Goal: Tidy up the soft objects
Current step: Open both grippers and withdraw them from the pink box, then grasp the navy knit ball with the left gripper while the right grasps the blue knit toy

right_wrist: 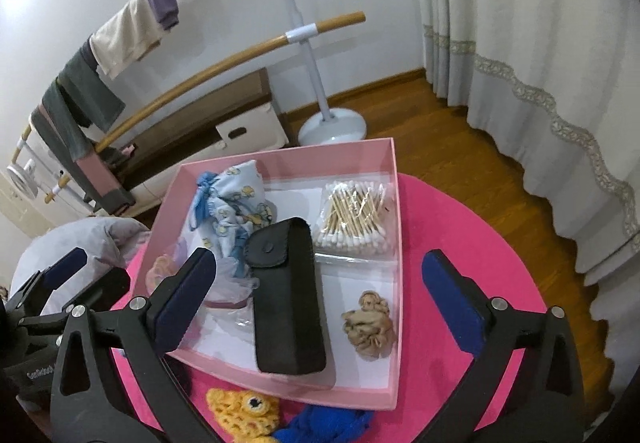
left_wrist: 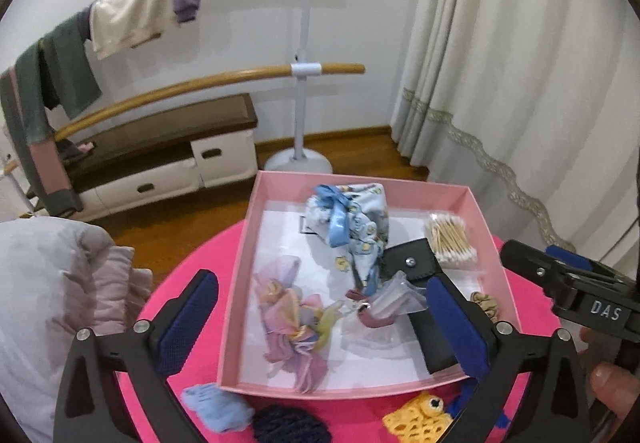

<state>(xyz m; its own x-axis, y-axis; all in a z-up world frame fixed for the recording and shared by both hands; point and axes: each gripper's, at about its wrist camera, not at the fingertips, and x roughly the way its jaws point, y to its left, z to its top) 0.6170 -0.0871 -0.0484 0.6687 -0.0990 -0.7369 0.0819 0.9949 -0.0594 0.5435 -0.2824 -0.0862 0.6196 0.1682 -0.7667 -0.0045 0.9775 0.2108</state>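
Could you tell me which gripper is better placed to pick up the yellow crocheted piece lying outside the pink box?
Right: the yellow crocheted piece lies nearer the open right gripper.

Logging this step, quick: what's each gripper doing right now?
Left gripper: open, holding nothing.
Right gripper: open, holding nothing.

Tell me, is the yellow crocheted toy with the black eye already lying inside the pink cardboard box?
No, the yellow crocheted toy lies on the bright pink tabletop, outside the near wall of the pink cardboard box.
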